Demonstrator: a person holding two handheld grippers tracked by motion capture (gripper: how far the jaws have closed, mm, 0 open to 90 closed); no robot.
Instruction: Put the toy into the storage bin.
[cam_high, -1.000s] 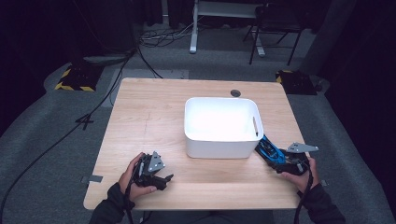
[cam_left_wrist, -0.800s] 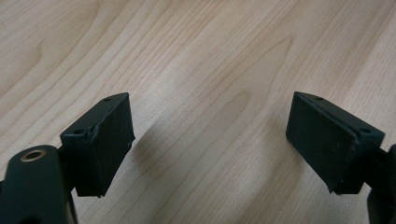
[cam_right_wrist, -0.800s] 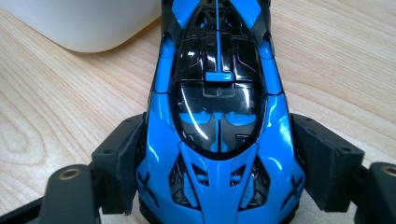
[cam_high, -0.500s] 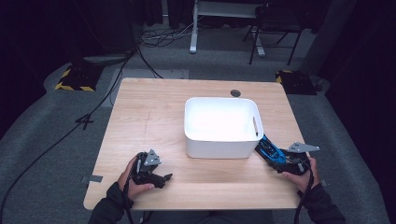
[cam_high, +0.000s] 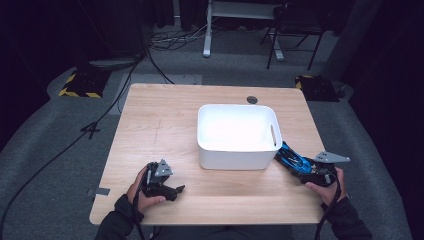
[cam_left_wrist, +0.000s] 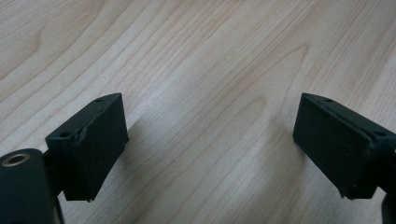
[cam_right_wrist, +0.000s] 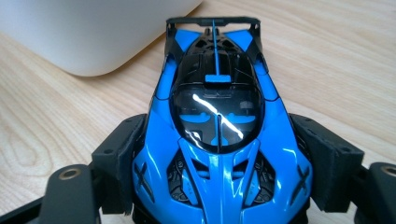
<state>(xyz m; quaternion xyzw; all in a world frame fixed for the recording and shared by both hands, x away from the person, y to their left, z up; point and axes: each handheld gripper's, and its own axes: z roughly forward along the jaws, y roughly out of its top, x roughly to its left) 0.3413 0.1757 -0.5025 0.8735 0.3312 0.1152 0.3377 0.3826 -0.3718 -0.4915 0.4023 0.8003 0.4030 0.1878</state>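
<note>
While its two black jaws press against the flanks of a blue toy car (cam_right_wrist: 219, 140), the right tool (cam_right_wrist: 219, 158) holds that car low over the bench (cam_high: 165, 130), near the bench's right front corner. In the right gripper view the car's nose points back toward the camera and its rear wing points away, toward the rounded lower corner of a white bin (cam_right_wrist: 88, 32) that stands just beside it. From the high view, the right tool (cam_high: 300, 167) and the car (cam_high: 290, 157) lie against the front right corner of the white bin (cam_high: 237, 132), with a grey three-cornered plate (cam_high: 331, 158) sticking out above the person's right hand (cam_high: 327, 187). Whether the car's wheels touch the wood cannot be told.

The left tool (cam_left_wrist: 210, 154) has its jaws spread wide with nothing between them, only bare wood grain beneath. In the high view it sits in the person's left hand (cam_high: 142, 192) at the front left part of the bench, well apart from the bin, the left tool (cam_high: 167, 187) pointing to the right.

Beyond the bench, cables (cam_high: 100, 120) trail across the grey floor.
</note>
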